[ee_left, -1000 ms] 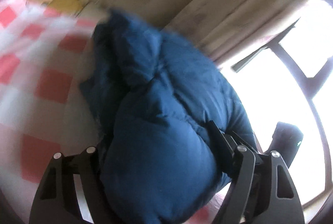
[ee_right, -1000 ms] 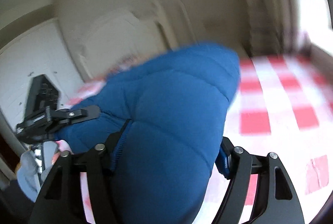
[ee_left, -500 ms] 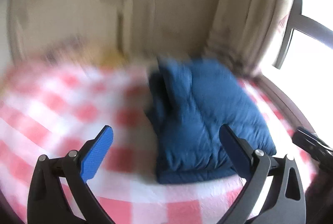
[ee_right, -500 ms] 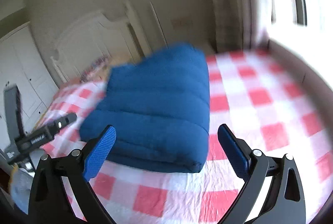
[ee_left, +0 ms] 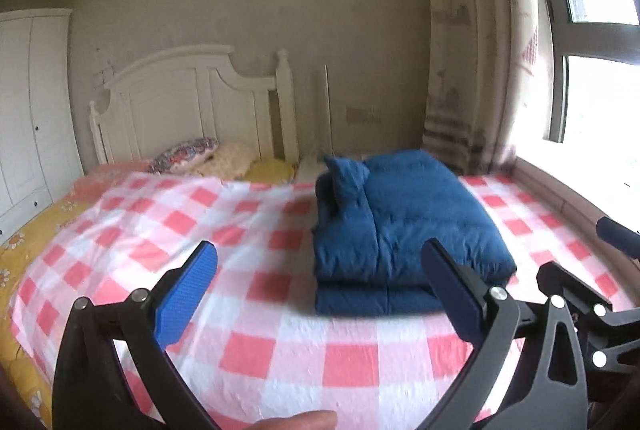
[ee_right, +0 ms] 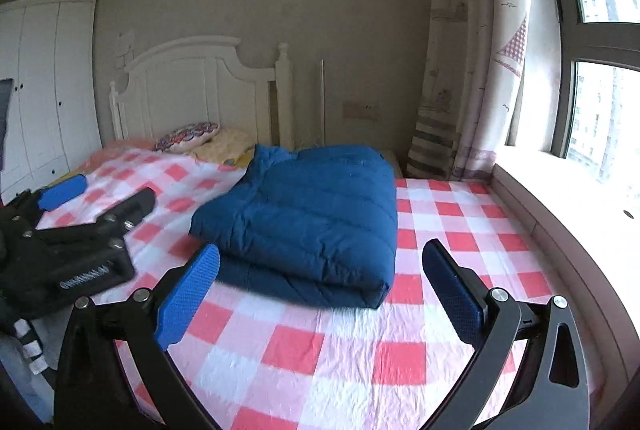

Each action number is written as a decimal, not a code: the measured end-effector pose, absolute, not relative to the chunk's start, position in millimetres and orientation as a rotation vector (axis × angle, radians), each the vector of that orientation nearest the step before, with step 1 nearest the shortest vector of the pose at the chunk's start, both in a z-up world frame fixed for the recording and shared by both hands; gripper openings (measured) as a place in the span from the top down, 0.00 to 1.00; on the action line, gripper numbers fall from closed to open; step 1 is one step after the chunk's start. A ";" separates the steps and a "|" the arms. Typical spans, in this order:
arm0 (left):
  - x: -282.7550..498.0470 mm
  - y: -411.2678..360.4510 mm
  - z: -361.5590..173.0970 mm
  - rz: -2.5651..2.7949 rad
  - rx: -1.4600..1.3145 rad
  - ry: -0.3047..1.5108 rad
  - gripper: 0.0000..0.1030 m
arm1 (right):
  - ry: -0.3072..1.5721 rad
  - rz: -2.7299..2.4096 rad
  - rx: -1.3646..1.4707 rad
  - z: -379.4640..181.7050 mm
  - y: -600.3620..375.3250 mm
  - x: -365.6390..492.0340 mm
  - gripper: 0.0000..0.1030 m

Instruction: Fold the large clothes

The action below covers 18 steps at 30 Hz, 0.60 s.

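A blue puffy jacket (ee_left: 408, 226) lies folded into a thick rectangle on the red and white checked bed sheet (ee_left: 256, 230). My left gripper (ee_left: 318, 254) hangs open in front of it, nothing between its blue pads. In the right wrist view the same jacket (ee_right: 312, 214) rests flat ahead of my right gripper (ee_right: 320, 252), whose jaws are opening and hold nothing. There the left gripper (ee_right: 80, 230) shows at the left edge, beside the jacket and clear of it. A black part of the right gripper (ee_left: 600, 310) shows at the right edge of the left wrist view.
A white headboard (ee_right: 192, 90) and pillows (ee_right: 188, 138) stand at the bed's far end. White wardrobe doors (ee_right: 44, 90) line the left. A curtain (ee_right: 472, 70) and window sill (ee_right: 560, 182) run along the right. A fingertip (ee_left: 296, 422) shows at the bottom edge.
Both grippers let go of the blue jacket, opened wide and pulled back and up. The jacket, bunched between the jaws a second ago, now lies folded on the bed.
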<state>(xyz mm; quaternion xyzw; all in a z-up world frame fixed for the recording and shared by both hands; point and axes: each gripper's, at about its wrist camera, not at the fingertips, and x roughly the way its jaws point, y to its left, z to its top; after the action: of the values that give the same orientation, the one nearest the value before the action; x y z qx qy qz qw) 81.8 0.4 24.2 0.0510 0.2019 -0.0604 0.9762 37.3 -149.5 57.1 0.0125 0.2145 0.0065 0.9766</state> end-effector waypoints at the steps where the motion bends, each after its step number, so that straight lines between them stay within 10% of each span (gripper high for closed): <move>1: 82.5 -0.6 18.7 -0.124 0.104 0.418 0.02 | 0.438 0.017 0.029 53.5 -149.8 36.3 0.05; 18: 78.7 5.2 11.8 -0.132 0.088 0.446 0.02 | 0.475 0.021 0.067 34.9 -155.9 36.9 0.05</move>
<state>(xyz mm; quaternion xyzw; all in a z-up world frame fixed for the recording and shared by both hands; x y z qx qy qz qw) 78.7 5.2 11.8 0.0436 0.2211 -0.0653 0.9721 36.9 -155.9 34.9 0.0333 0.2351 0.0104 0.9713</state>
